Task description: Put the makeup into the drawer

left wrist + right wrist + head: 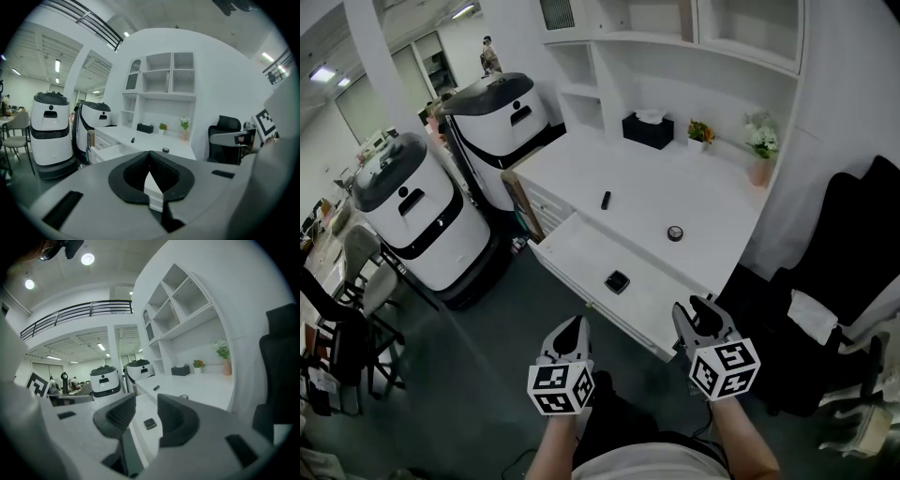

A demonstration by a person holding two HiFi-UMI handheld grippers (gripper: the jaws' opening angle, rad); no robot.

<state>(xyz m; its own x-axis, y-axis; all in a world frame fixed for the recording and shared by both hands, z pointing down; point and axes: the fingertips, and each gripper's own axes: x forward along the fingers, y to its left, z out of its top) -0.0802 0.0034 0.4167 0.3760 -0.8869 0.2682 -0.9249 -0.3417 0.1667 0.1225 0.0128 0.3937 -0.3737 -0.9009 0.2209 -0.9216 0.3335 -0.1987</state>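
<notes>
Left tool: jaws together, empty; I'm short of the drawer.
Right tool: jaws apart, nothing between them.
Makeup: compact in the drawer; tube mid desk; pot near its front edge.
Risk: reaching over, I could knock the pot off that edge or bump the drawer front.
Writing: none I can read.

Bright ceiling light, fisheye edges, soft focus

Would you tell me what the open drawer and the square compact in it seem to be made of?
The drawer looks like white laminated or painted board: flat, matte, even panels. The square compact seems glossy black plastic, from the pale sheen on its lid.
</notes>
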